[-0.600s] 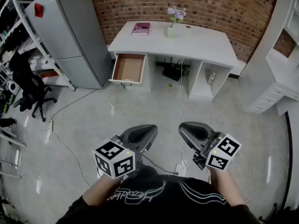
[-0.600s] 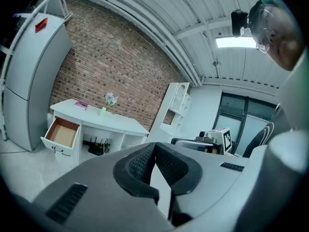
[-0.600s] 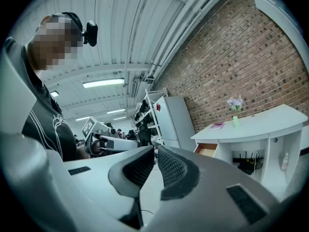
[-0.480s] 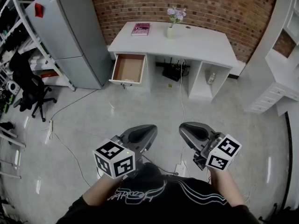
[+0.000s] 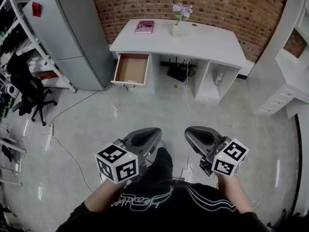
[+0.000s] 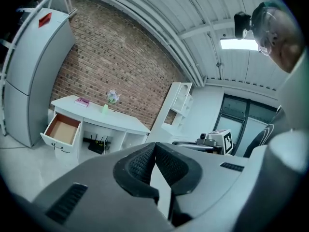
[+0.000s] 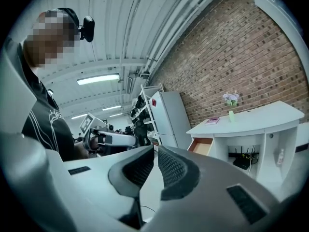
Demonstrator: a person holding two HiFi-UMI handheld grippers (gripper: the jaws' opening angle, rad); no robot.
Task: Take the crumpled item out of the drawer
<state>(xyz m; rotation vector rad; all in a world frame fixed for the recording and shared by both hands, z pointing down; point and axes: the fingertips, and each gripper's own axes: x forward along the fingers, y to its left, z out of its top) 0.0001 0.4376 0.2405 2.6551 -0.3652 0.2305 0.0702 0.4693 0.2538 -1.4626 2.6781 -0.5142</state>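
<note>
The white desk [image 5: 207, 42] stands by the brick wall, several steps ahead of me. Its left drawer [image 5: 130, 69] is pulled open; the brown inside looks bare from the head view, and I see no crumpled item. The drawer also shows small in the left gripper view [image 6: 62, 129] and the right gripper view [image 7: 203, 145]. My left gripper [image 5: 155, 132] and right gripper [image 5: 188, 131] hang side by side close to my body, far from the desk. Both are shut with nothing between the pads. In each gripper view the jaw tips meet, left gripper [image 6: 154, 146], right gripper [image 7: 155, 151].
A grey fridge [image 5: 72, 37] stands left of the desk. A pink book [image 5: 144, 26] and a flower vase [image 5: 177, 28] sit on the desktop. A black office chair [image 5: 29, 93] is at the far left, white shelving [image 5: 289, 81] at the right. Cables [image 5: 67, 149] run across the floor.
The view has shifted slightly, with the desk a little higher in frame. A dark-clothed leg has come forward between the grippers. Both grippers hold their places, still shut.
</note>
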